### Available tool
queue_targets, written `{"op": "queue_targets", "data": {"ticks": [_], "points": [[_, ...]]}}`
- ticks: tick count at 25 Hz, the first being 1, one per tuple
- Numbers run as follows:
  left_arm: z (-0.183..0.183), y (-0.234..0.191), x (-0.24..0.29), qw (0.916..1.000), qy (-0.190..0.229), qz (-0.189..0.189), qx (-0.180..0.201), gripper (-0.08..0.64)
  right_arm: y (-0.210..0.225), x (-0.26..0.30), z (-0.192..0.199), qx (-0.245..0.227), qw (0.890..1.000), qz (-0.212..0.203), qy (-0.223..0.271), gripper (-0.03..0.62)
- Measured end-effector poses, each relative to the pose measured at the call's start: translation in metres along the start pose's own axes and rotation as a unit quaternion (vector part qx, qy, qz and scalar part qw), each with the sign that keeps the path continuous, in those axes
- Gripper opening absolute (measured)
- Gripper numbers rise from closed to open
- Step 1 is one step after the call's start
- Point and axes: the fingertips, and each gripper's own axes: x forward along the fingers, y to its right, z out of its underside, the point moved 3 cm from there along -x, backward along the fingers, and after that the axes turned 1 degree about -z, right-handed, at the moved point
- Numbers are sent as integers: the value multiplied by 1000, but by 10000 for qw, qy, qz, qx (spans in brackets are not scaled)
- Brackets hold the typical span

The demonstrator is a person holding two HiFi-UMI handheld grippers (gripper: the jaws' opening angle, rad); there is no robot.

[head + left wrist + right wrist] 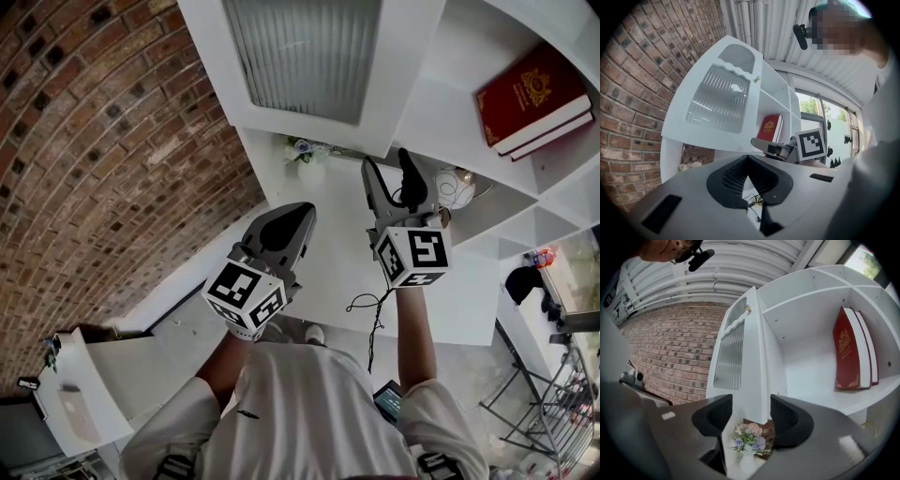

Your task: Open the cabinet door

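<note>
The white cabinet door (309, 56) with its ribbed glass pane stands swung open, away from the shelves. In the right gripper view its free edge (751, 371) runs down into the gap ahead of my jaws, with a small gold knob (748, 309) near the top. My right gripper (394, 183) is open just below the door's lower corner, and its pads (785, 420) touch nothing. My left gripper (286, 230) is shut and empty, lower and to the left. It faces the door's glass (717, 98).
A brick wall (103, 141) lies to the left of the door. The open shelves hold two red books (534, 98), a round ornament (457, 187) and a small vase of flowers (749, 441). A black cable (375, 314) hangs by my right arm.
</note>
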Motion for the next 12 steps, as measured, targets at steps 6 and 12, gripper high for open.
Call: {"op": "queue_targets", "data": {"ticks": [6, 12], "points": [[3, -2, 4, 10000, -46, 14, -9, 9, 9, 15, 5, -5, 10000, -47, -71, 262], [6, -2, 2, 9999, -117, 0, -21, 9, 11, 27, 5, -4, 9999, -85, -66, 272]]}}
